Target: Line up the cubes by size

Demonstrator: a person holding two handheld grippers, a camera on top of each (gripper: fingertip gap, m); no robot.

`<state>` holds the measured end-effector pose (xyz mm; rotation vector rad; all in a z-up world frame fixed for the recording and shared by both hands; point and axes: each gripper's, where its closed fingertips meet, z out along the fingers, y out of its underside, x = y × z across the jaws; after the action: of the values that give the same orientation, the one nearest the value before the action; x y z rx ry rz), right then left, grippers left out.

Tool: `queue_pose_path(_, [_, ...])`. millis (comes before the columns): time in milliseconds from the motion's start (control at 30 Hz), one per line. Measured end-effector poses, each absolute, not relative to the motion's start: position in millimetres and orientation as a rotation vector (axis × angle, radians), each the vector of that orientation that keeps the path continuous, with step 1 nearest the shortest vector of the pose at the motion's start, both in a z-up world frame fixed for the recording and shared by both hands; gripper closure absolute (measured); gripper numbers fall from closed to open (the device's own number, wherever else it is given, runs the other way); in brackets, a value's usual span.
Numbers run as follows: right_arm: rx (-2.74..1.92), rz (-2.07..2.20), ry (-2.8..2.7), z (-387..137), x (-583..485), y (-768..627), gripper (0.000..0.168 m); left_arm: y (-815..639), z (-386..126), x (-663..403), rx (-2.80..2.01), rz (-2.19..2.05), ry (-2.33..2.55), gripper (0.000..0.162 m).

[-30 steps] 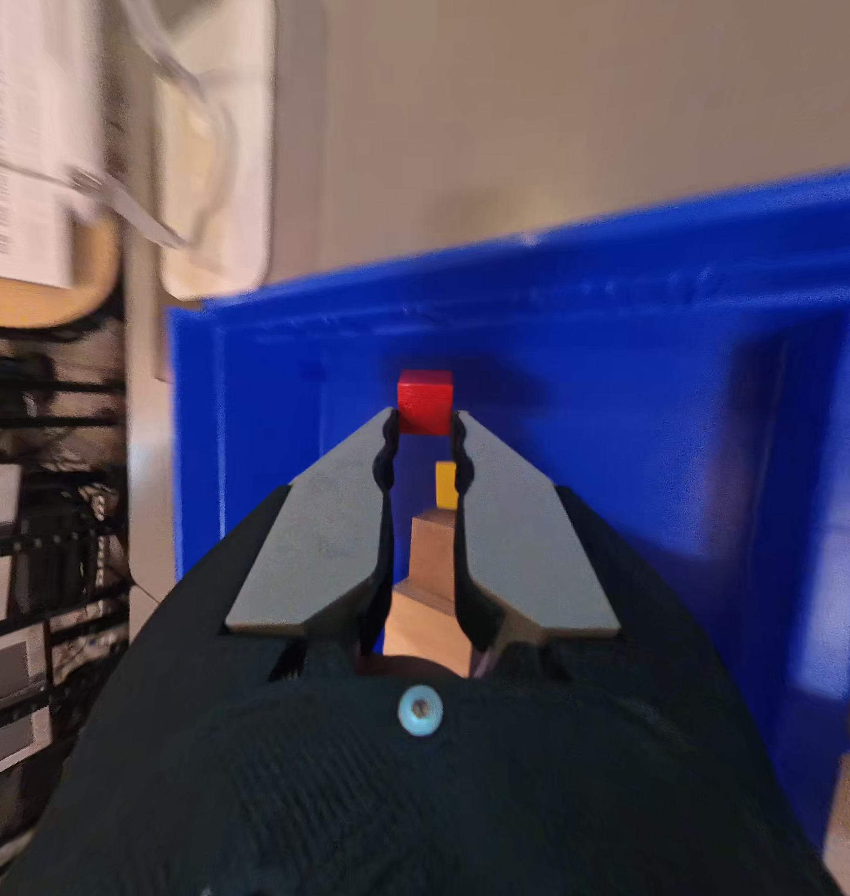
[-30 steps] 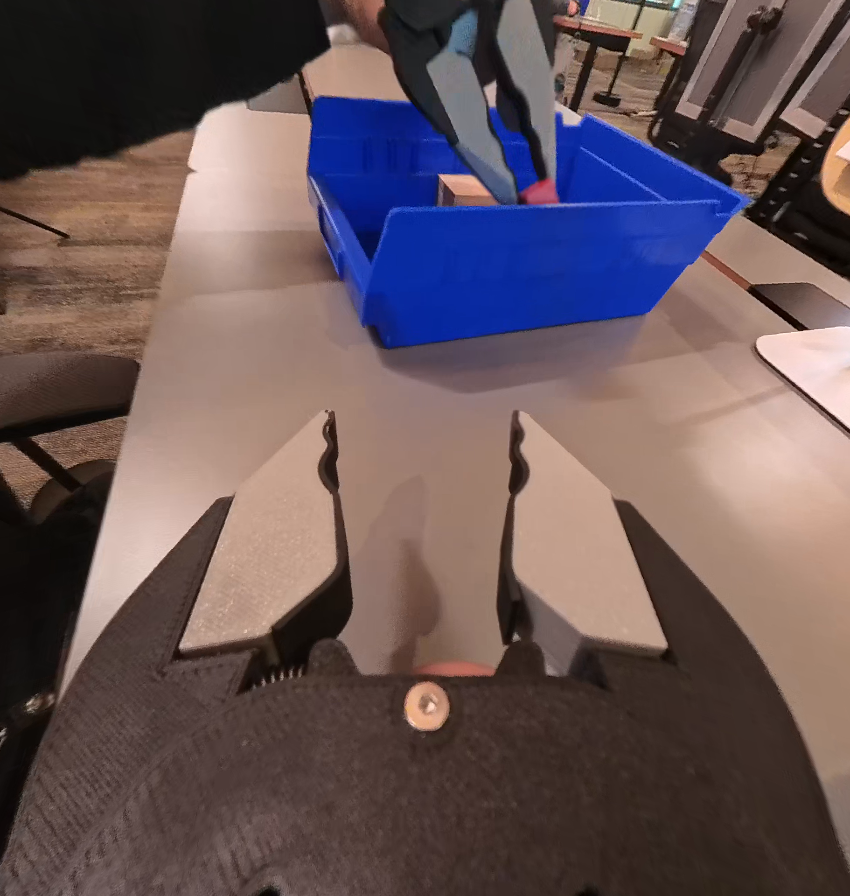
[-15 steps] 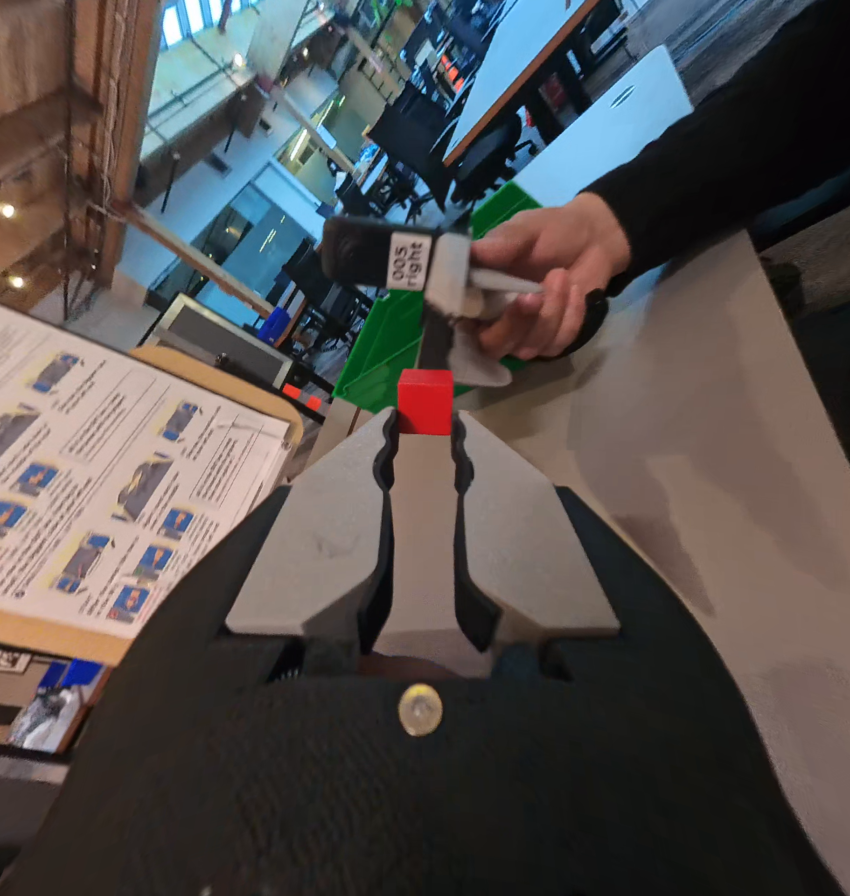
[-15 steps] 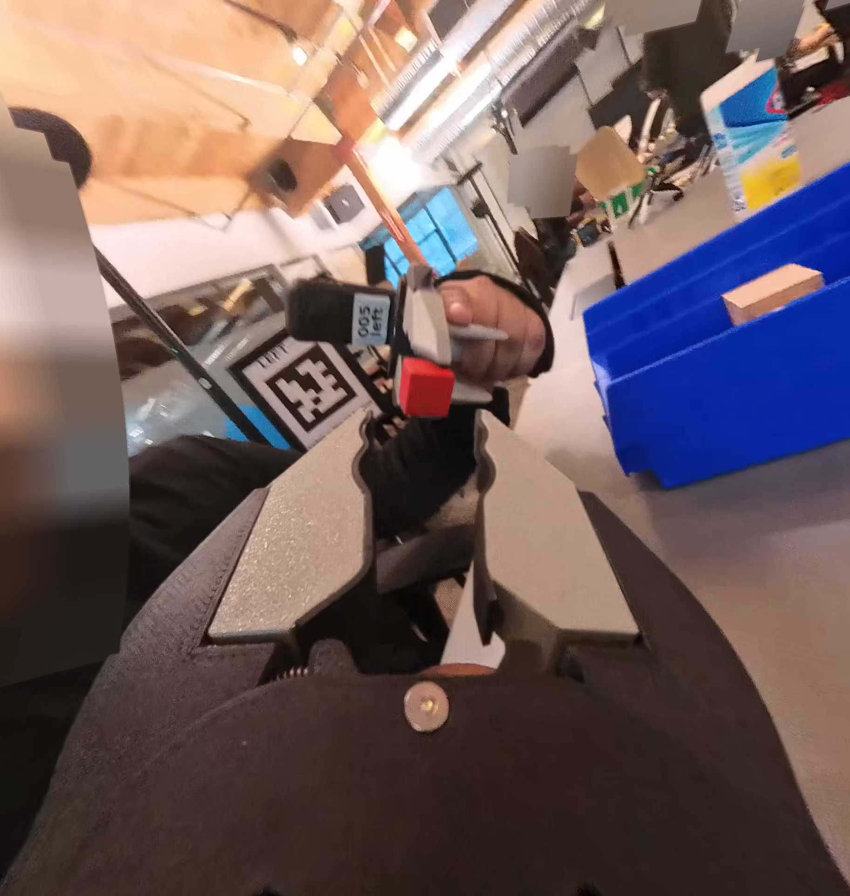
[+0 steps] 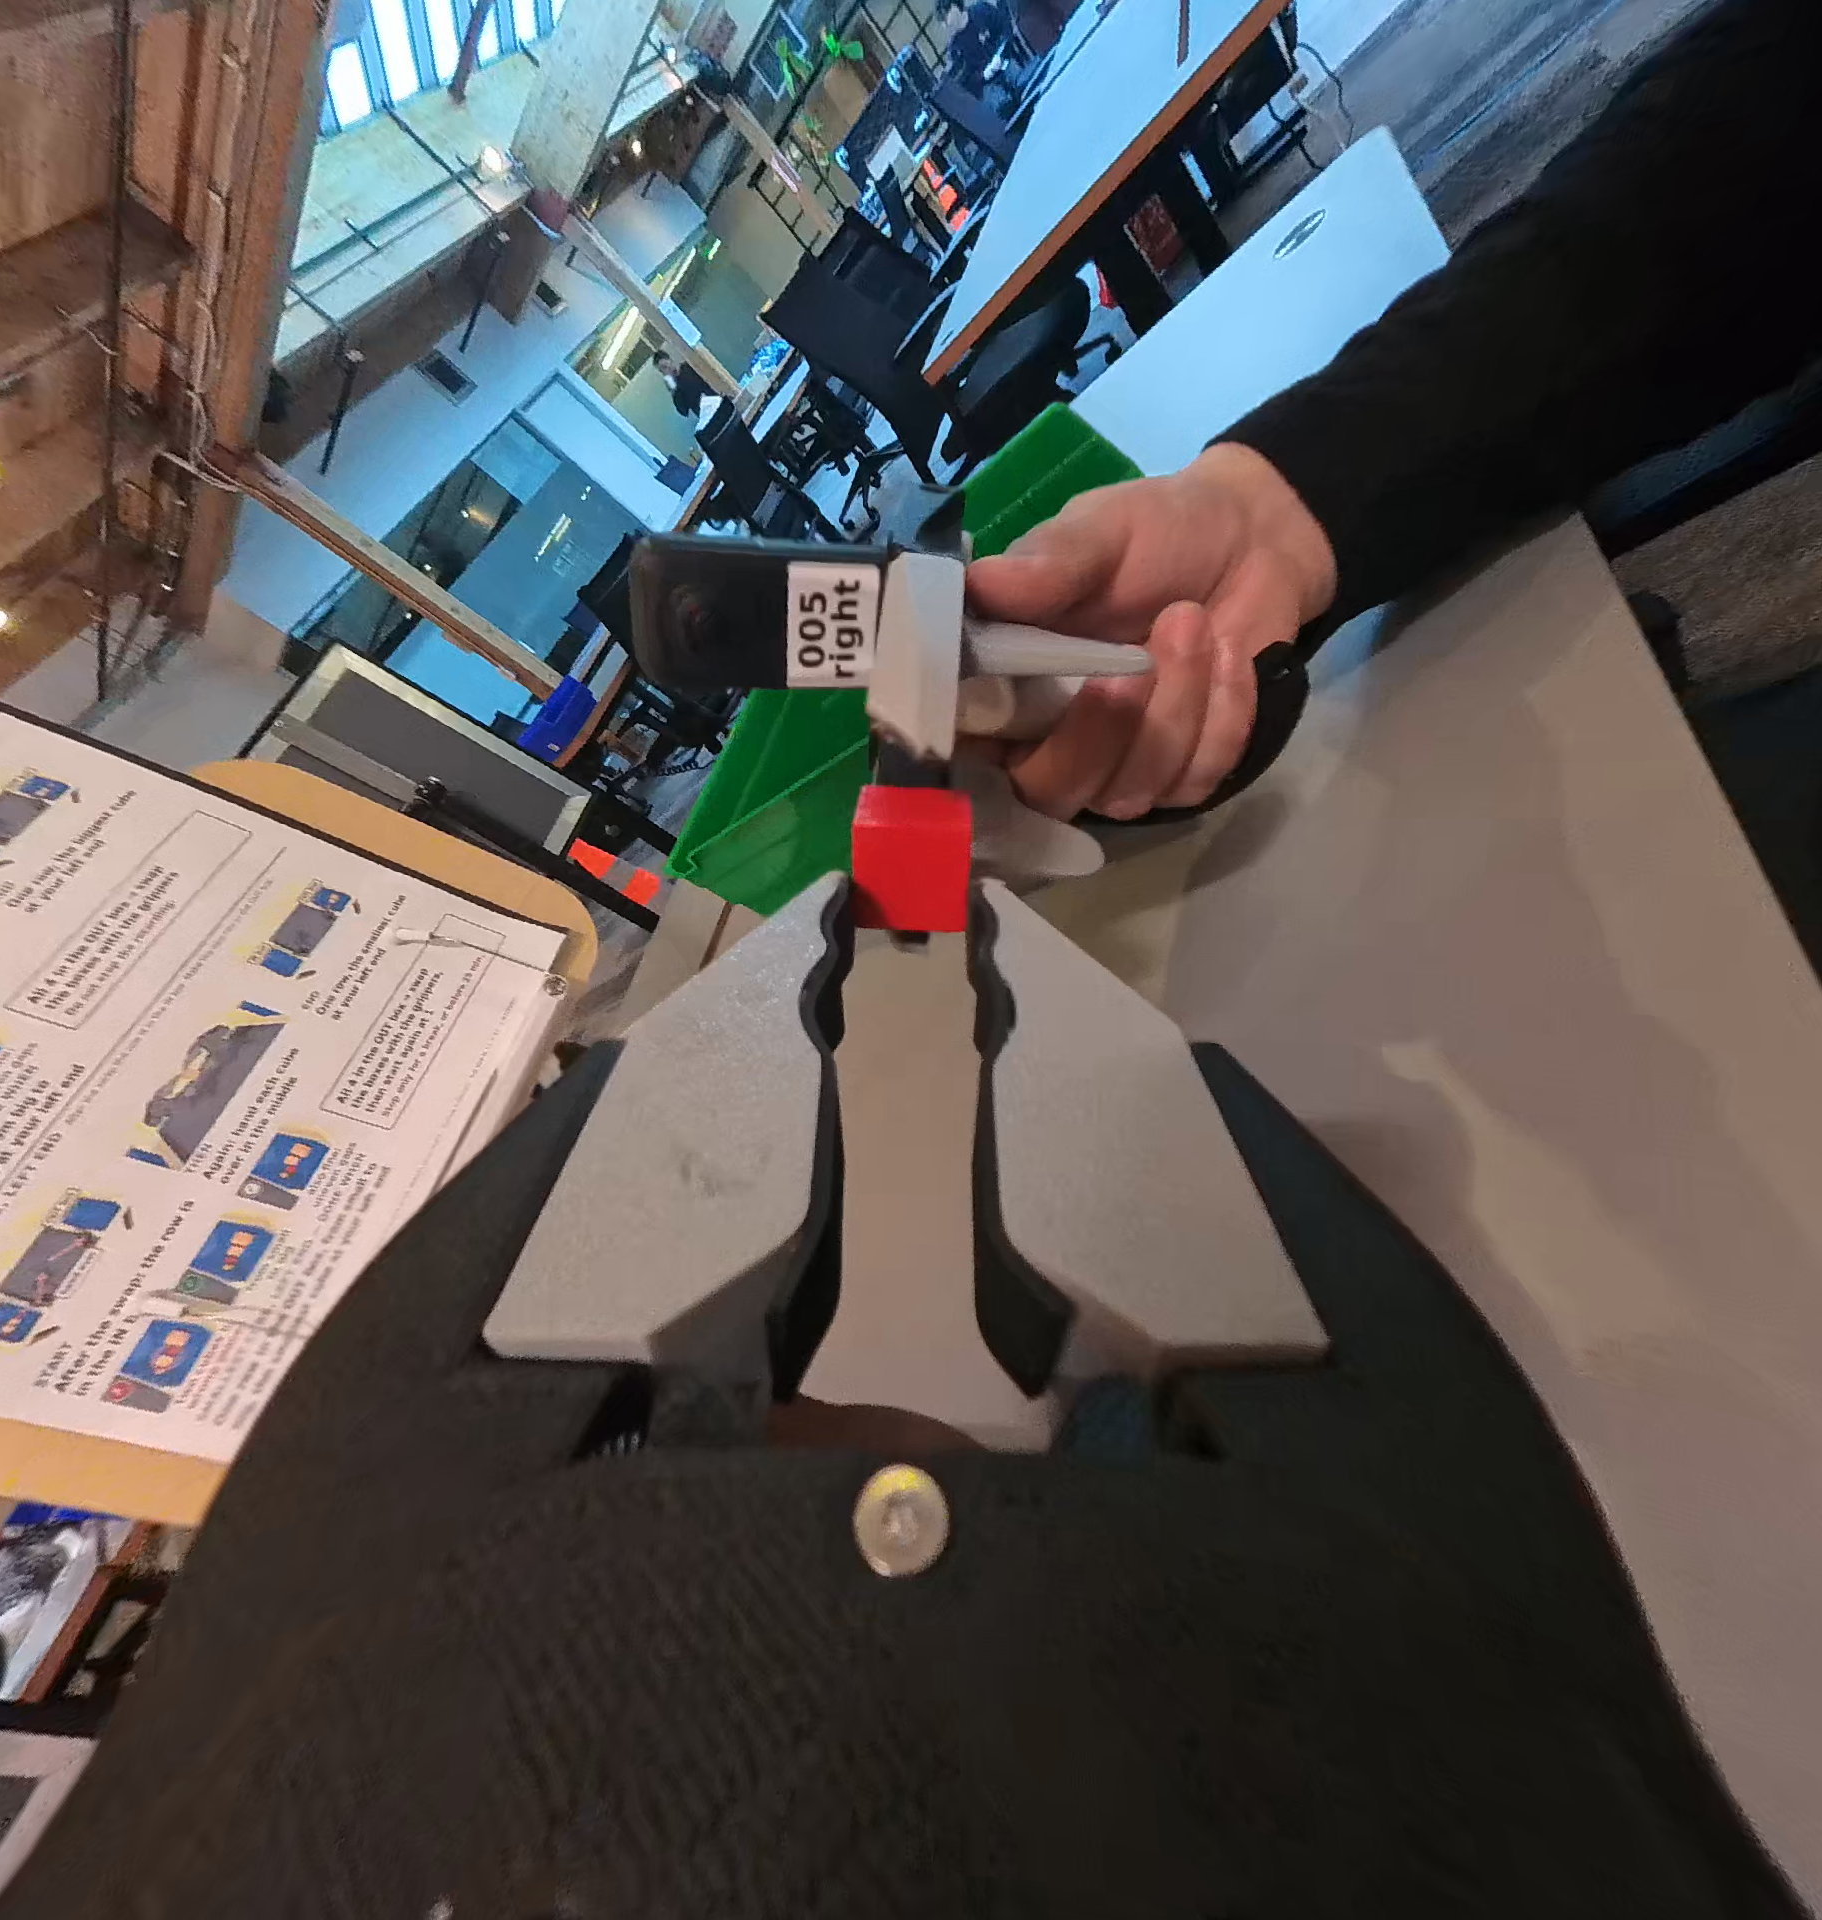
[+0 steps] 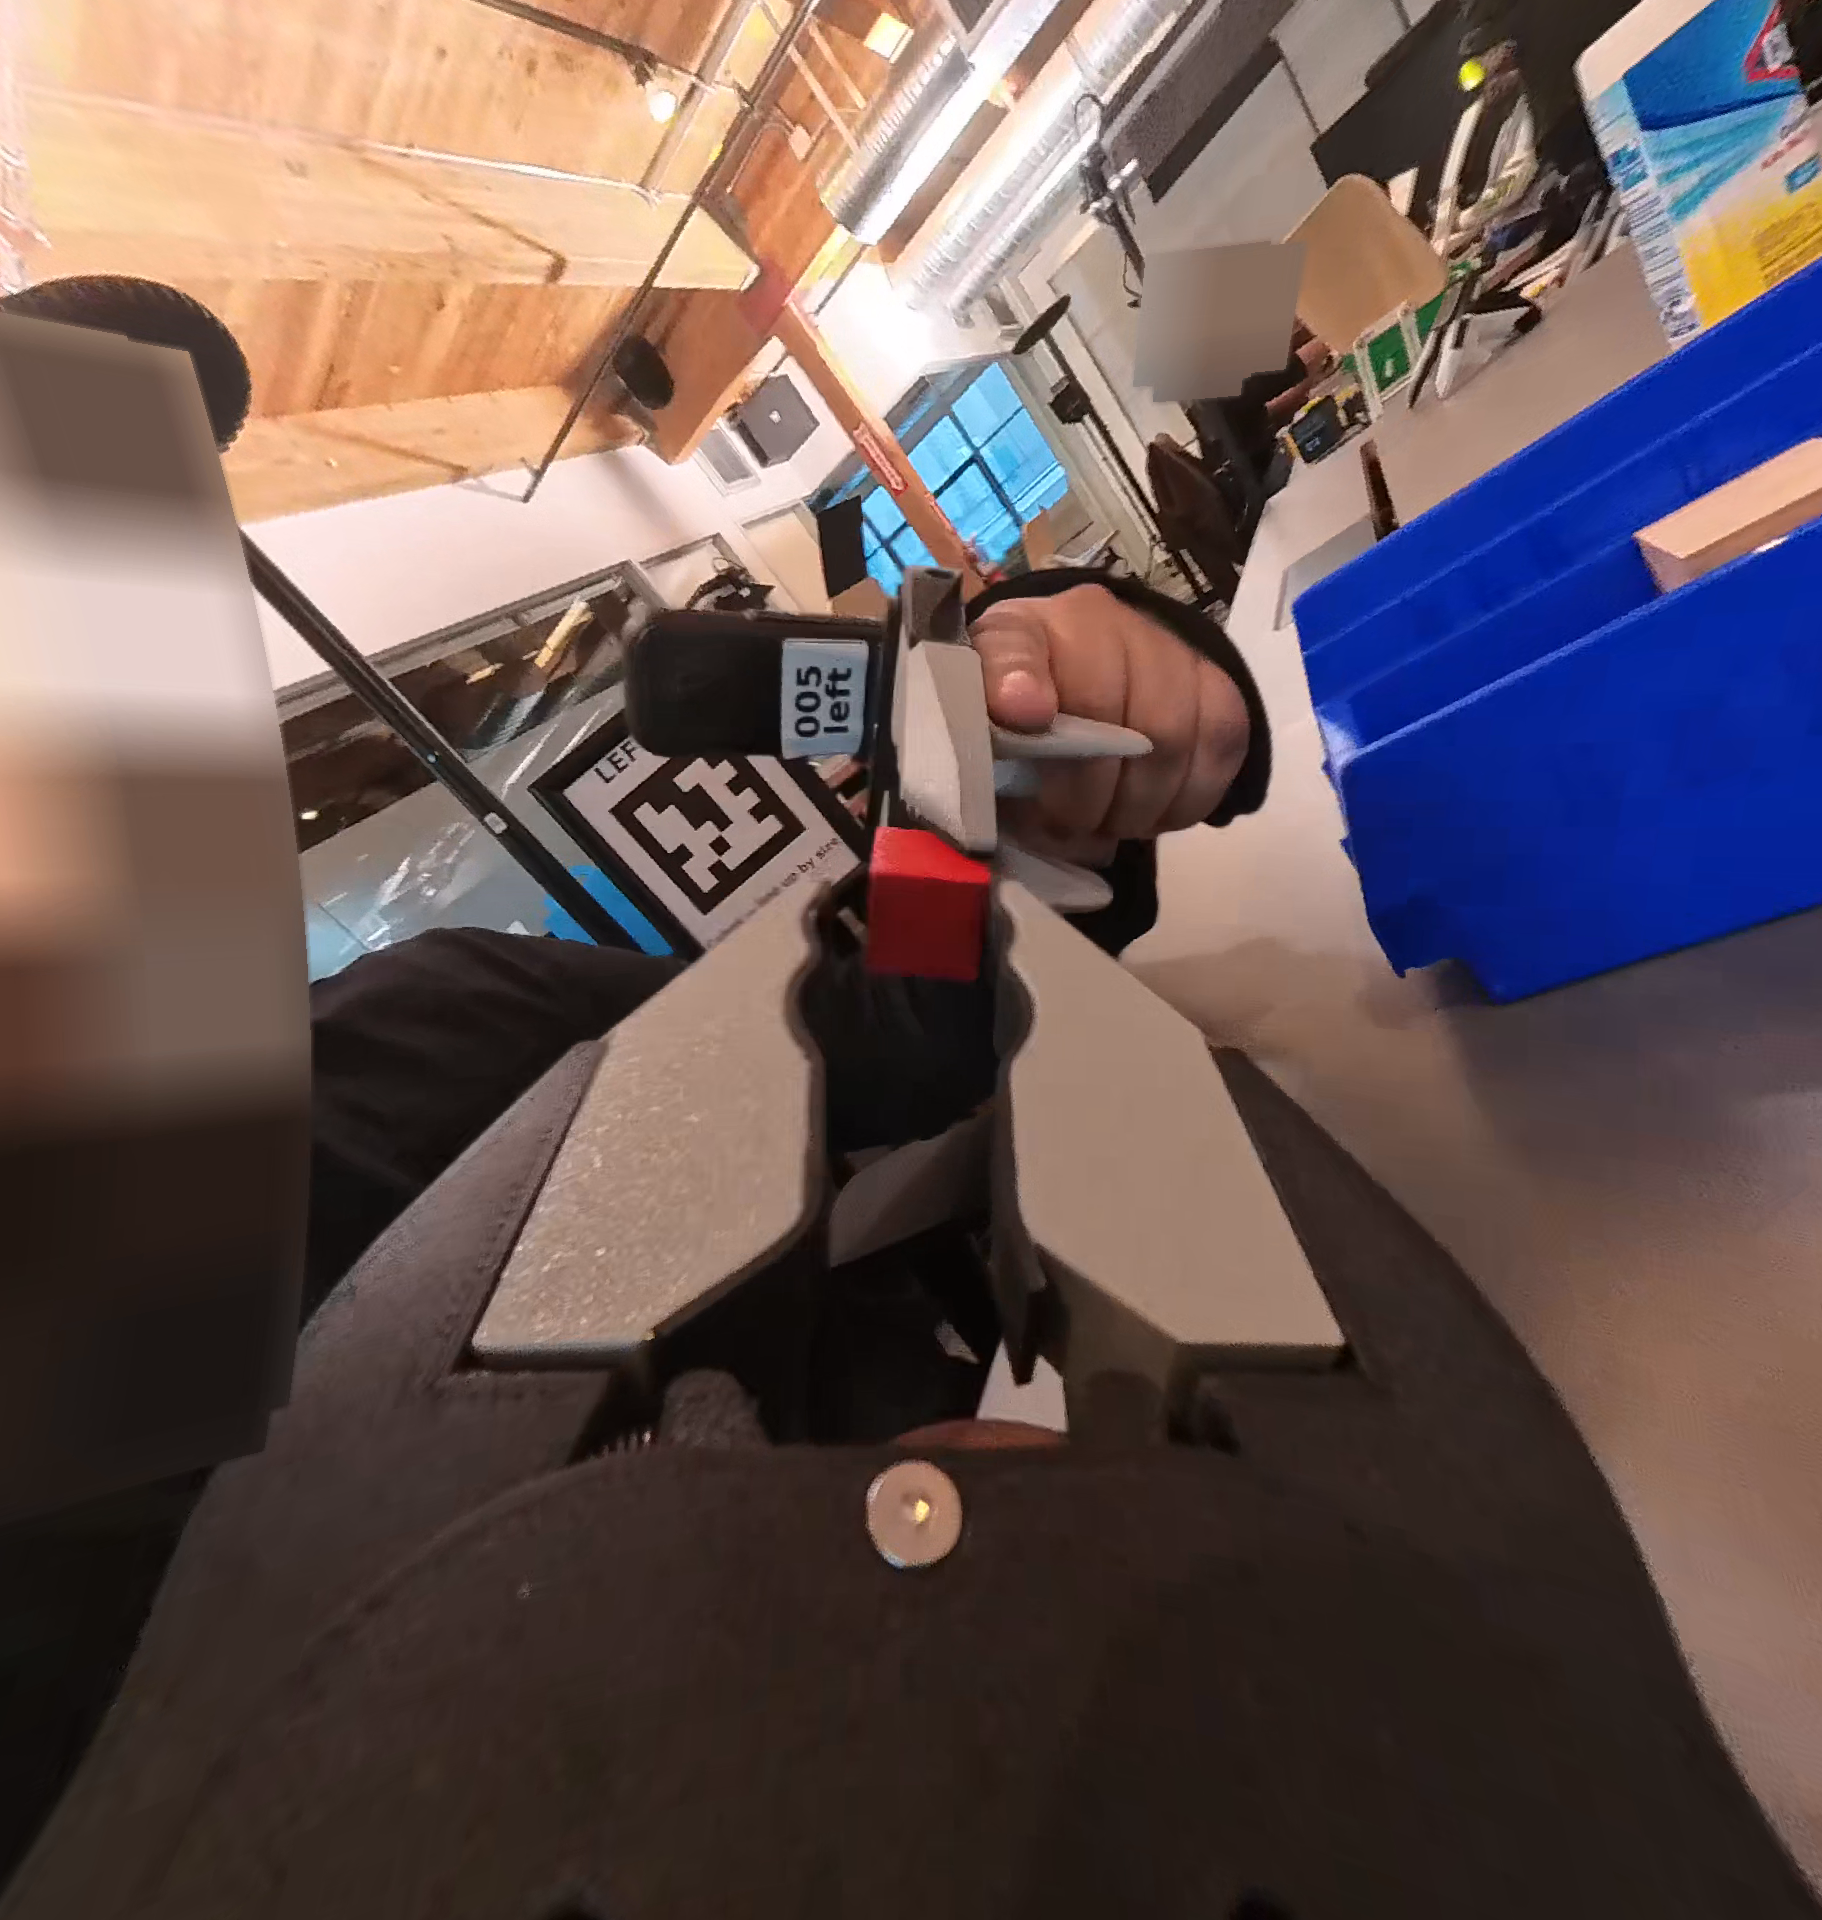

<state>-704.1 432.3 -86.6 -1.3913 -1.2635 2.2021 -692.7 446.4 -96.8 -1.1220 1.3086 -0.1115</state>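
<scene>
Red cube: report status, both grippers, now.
Left gripper shut on red cube, held above table. Right gripper open around it, grip not confirmed. Wooden cube in blue bin. Nothing obstructing.

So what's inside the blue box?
In the right wrist view, one pale wooden block pokes up above the wall of the blue box. That wall covers the rest of the inside, so I can't tell if more cubes are in there.

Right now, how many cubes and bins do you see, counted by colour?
Red cube: 1
Wooden cube: 1
Blue bin: 1
Green bin: 1
Total: 4
</scene>
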Motion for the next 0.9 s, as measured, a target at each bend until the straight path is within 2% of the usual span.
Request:
queue_pose_path(33, [-1.402, 2.173, -1.265, -89.2, -704.7, 434.5, 0.148, 447.7, -99.4, -692.4, -1.128, -0.122, 1.304, 0.144])
queue_pose_path(200, [-1.438, 2.038, -1.284, -95.6, -704.3, 437.7, 0.15, 449.5, -106.0, -696.0, -1.196, -0.175, 1.251, 0.142])
queue_pose_path(333, [-1.377, 1.861, -1.288, -75.7, -682.2, 447.6, 0.149, 439.9, -93.1, -710.1, -1.215, -0.186, 1.136, 0.148])
queue_pose_path(433, [-1.399, 1.463, -1.332, -61.5, -647.3, 485.0, 0.15, 444.2, -98.0, -732.6, -1.354, -0.11, 1.02, 0.162])
queue_pose_path(567, [-1.581, 0.731, -1.351, -64.1, -579.3, 582.2, 0.15, 444.6, -134.6, -756.3, -1.665, -0.13, 0.84, 0.162])
queue_pose_path(700, [-1.822, 0.339, -1.459, -105.2, -525.5, 651.1, 0.149, 429.9, -168.8, -757.0, -1.804, -0.232, 0.776, 0.162])
queue_pose_path(800, [-1.954, 0.207, -1.599, -151.5, -512.1, 675.2, 0.149, 429.2, -189.9, -752.8, -1.876, -0.251, 0.775, 0.162])
queue_pose_path(900, [-1.994, 0.137, -1.749, -186.5, -513.8, 685.9, 0.149, 431.3, -188.2, -750.2, -1.857, -0.223, 0.761, 0.162])
